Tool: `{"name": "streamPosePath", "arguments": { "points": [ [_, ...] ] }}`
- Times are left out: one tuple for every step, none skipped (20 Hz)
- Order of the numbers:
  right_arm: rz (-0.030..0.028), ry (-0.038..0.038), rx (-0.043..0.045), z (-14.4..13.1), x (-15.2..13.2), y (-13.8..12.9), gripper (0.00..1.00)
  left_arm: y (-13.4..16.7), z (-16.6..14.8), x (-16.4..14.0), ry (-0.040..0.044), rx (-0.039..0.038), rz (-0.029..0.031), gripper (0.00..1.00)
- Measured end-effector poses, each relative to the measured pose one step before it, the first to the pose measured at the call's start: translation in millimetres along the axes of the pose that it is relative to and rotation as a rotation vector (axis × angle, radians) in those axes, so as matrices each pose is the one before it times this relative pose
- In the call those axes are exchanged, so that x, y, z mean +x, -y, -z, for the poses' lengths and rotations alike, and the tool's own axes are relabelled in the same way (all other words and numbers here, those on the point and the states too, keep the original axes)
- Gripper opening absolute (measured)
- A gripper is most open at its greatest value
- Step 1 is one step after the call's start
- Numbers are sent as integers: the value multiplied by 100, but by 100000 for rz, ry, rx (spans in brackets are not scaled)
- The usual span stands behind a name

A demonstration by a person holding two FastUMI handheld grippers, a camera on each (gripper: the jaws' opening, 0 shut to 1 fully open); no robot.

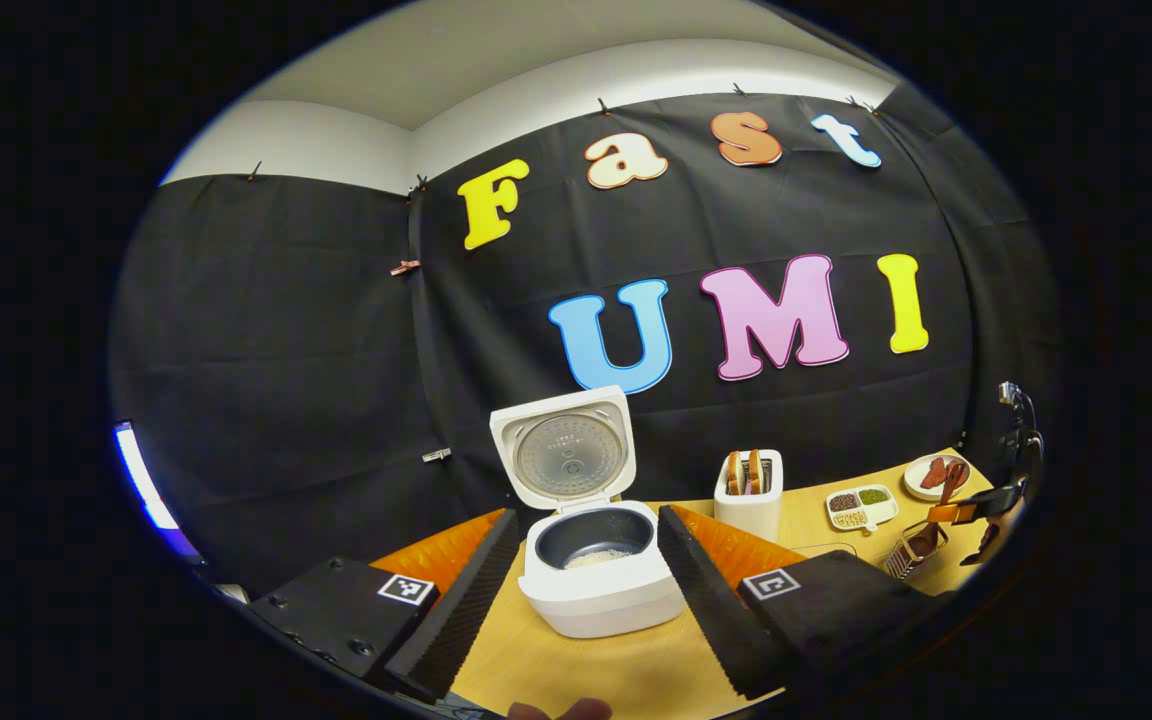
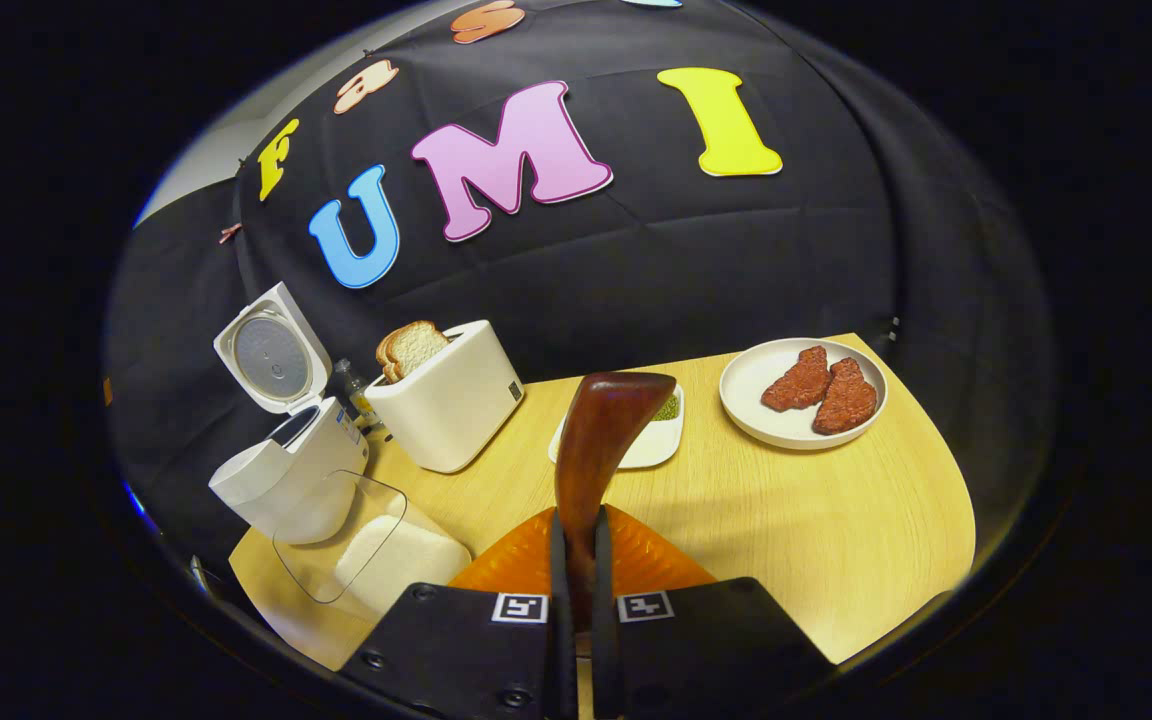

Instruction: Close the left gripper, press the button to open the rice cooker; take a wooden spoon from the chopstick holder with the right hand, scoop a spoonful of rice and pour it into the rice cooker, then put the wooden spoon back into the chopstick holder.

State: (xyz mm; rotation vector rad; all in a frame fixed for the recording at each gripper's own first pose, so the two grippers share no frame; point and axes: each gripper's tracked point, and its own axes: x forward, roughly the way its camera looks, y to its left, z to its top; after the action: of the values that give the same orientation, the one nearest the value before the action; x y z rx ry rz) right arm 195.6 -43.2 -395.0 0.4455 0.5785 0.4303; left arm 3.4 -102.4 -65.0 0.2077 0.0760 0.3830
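A: What do we have in front of our left gripper (image 1: 576, 600)?

B: The rice cooker (image 1: 596, 570), white and squat, sitting on the wooden table (image 1: 636, 670). Its lid (image 1: 566, 450) stands tipped up at the back, showing a round metal inner plate, and a little white rice (image 1: 596, 557) lies in the dark pot. Our left fingers are spread wide on either side of it, touching nothing.

A: And our right gripper (image 2: 576, 560)?

B: Its fingers are clenched on the wooden spoon (image 2: 601, 440), a dark reddish-brown, glossy piece rising between them. In the left gripper view we see that spoon (image 1: 946, 490) over the wire chopstick holder (image 1: 911, 555) at the table's right.

A: What sits close by?

B: A clear container of rice (image 2: 376, 550) just beside the cooker (image 2: 286, 470).
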Motion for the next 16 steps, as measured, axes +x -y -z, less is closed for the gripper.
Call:
{"name": "streamPosePath", "arguments": {
  "points": [
    [636,2084,2005,-871,-365,60,11,-331,222,-56,-502,-859,-441,96],
    [-221,2161,2411,-1157,-545,-112,11,-358,265,-157,-623,-802,-291,96],
    [-102,2434,1043,-1046,-410,-355,11,-428,116,-100,-521,-614,-489,96],
    [-345,2236,-650,-861,-284,-351,11,-608,1,-118,180,-618,-353,96],
    [-55,659,-1624,-419,-239,-426,11,-500,-214,-91,964,-747,299,96],
    [330,933,-2283,-559,-413,-396,11,-332,-51,20,582,-710,791,96],
    [847,1182,-2288,-729,-370,-406,10,-385,-18,170,284,-312,1280,96],
    [653,1921,-1908,-948,-486,-597,10,-395,44,229,570,181,1928,96],
    [888,2377,-1244,-1128,-654,-1040,10,-410,-76,304,448,375,2234,96],
    [427,2075,-1165,-980,-467,-1086,11,-463,128,362,206,623,2436,96],
    [-517,2776,-1699,-1129,-648,-1705,10,-653,-46,394,448,325,1859,96],
    [-1824,1986,-2364,-1114,-492,-2305,11,-709,0,287,329,-377,2018,96],
    [-1731,749,-2548,-284,-204,-1921,10,-574,43,269,50,-1084,1985,96],
    [-1560,275,-3573,-245,-11,-2326,10,-439,217,223,-293,-1079,2315,96],
    [-608,89,-3227,-71,380,-1875,10,-511,206,221,110,-819,1807,97],
    [171,28,-2689,-11,415,-1662,10,-629,265,256,18,-879,2017,97]
  ]
}}
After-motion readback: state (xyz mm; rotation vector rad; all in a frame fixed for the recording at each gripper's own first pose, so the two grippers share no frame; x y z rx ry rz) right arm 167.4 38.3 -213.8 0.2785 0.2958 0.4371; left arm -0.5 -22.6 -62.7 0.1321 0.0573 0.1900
